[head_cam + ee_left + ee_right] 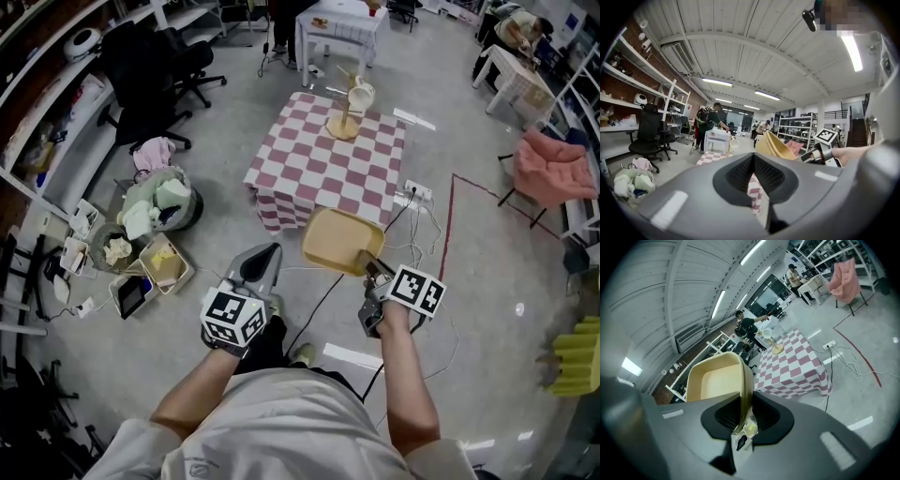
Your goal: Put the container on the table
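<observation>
You are carrying the container (342,241) in the air, short of the table (328,164), right gripper (373,266) pinching its rim, left gripper (260,265) pressed together on nothing; the next move is likely calling for reaching forward and lowering it flat.
</observation>
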A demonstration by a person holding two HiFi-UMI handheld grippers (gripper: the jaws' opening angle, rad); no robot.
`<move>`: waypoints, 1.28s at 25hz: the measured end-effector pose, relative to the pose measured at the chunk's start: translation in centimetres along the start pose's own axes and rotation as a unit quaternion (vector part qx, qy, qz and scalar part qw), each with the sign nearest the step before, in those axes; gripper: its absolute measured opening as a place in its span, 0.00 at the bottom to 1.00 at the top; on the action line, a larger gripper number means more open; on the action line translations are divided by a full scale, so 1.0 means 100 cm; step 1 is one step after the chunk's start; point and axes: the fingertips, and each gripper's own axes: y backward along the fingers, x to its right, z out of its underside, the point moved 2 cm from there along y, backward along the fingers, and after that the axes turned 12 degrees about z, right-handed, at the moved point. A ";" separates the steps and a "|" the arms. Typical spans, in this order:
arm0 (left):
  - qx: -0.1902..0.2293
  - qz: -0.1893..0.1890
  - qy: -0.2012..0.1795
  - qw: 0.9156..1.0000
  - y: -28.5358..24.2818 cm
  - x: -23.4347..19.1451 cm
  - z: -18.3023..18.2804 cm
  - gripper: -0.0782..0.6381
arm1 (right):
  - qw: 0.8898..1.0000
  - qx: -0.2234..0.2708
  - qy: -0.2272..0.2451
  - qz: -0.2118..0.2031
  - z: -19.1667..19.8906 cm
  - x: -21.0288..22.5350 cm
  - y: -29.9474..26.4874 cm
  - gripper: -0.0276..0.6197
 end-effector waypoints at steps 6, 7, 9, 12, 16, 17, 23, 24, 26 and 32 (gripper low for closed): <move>-0.002 0.010 0.003 1.000 -0.028 -0.035 0.001 0.12 | 1.000 -0.010 -0.002 0.016 -0.013 -0.004 -0.039 0.13; -0.003 0.011 0.003 1.000 -0.033 -0.042 0.001 0.12 | 1.000 -0.011 -0.002 0.019 -0.016 -0.005 -0.047 0.13; -0.005 0.015 0.004 1.000 -0.044 -0.060 0.000 0.12 | 1.000 -0.009 -0.004 0.025 -0.025 -0.008 -0.064 0.13; -0.008 0.020 0.007 1.000 -0.060 -0.091 -0.003 0.12 | 0.999 -0.008 -0.010 0.031 -0.038 -0.015 -0.093 0.13; -0.011 0.030 0.010 0.999 -0.079 -0.136 -0.010 0.12 | 0.999 -0.013 -0.018 0.044 -0.048 -0.029 -0.135 0.13; -0.013 0.033 0.011 0.999 -0.083 -0.146 -0.012 0.12 | 0.999 -0.013 -0.021 0.047 -0.052 -0.033 -0.145 0.13; -0.027 0.055 0.009 0.998 -0.107 -0.203 -0.011 0.12 | 0.997 -0.007 -0.043 0.067 -0.067 -0.045 -0.202 0.13; -0.031 0.058 0.008 0.998 -0.110 -0.211 -0.009 0.12 | 0.996 -0.008 -0.047 0.071 -0.067 -0.046 -0.211 0.13; -0.038 0.063 0.009 0.997 -0.115 -0.223 -0.006 0.12 | 0.995 -0.015 -0.052 0.081 -0.064 -0.045 -0.226 0.13; -0.047 0.071 0.026 0.996 -0.136 -0.249 0.008 0.12 | 0.993 -0.035 -0.060 0.098 -0.064 -0.038 -0.276 0.13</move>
